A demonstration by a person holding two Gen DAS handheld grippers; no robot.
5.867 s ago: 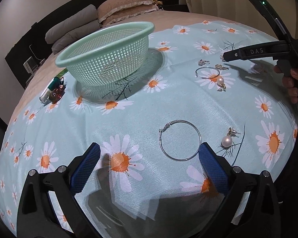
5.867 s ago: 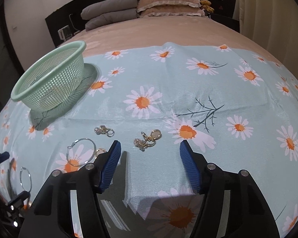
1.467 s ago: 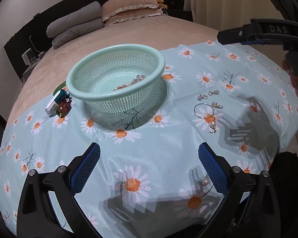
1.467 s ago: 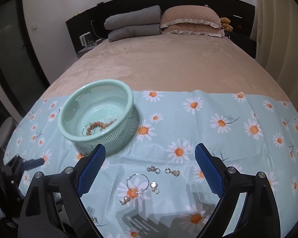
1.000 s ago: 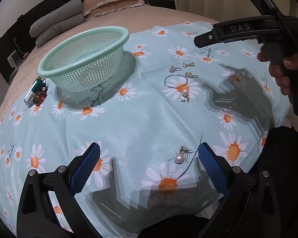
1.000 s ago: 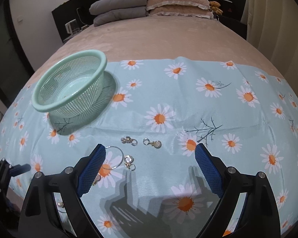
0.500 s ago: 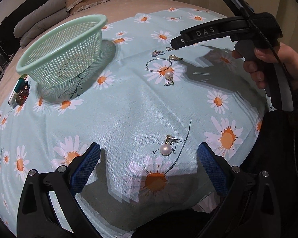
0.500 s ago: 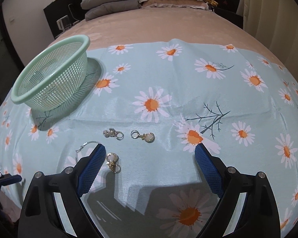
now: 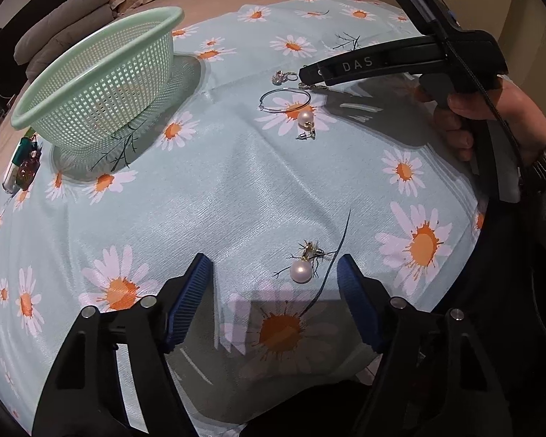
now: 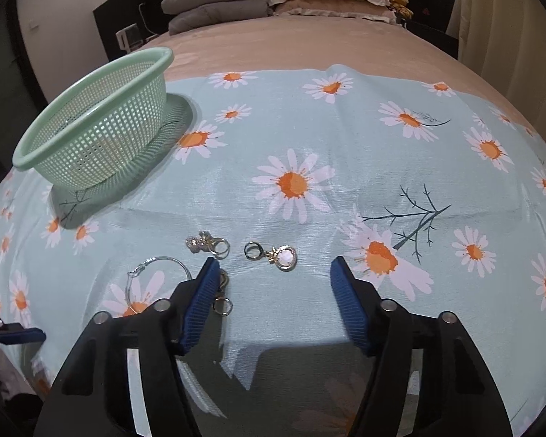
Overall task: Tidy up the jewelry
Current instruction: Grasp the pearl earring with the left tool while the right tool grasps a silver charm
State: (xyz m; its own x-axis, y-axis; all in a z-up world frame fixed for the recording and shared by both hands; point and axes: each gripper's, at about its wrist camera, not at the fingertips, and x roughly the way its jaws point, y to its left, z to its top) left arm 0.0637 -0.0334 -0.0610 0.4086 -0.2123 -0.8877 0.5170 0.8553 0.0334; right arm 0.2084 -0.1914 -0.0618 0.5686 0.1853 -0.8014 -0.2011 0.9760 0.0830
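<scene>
Closing on both sides, nothing clamped yet. Left gripper (image 9: 275, 275) hangs over the near edge of the daisy cloth (image 9: 214, 196); jaws are coming together with a pearl stud earring (image 9: 301, 271) lying between them, nearer the right pad, neither pad touching it. Right gripper (image 10: 271, 276) sits further along the same near edge, jaws also narrowing; a gold drop earring with a round white face (image 10: 278, 255) lies just ahead of the fingertips, roughly centred in the gap, pads clear of it.

Rest of the jewelry around the right gripper: a small sparkly clip earring (image 10: 207, 244) just left of the drop earring, a thin silver hoop (image 10: 156, 276) further left toward the near edge, and a small gold ring piece (image 10: 222, 304) right against the left pad, partly hidden behind it. In the left wrist view the second pearl earring (image 9: 305, 120) lies touching the hoop's near side.

Green mesh basket (image 10: 98, 127) stands upright at the far left part of the cloth, well apart from all the loose pieces. Contents can't be made out through the mesh. Small bottles (image 9: 22, 162) lie at the cloth's left edge beside the basket. A hand (image 9: 491, 116) holds the right gripper's handle.
</scene>
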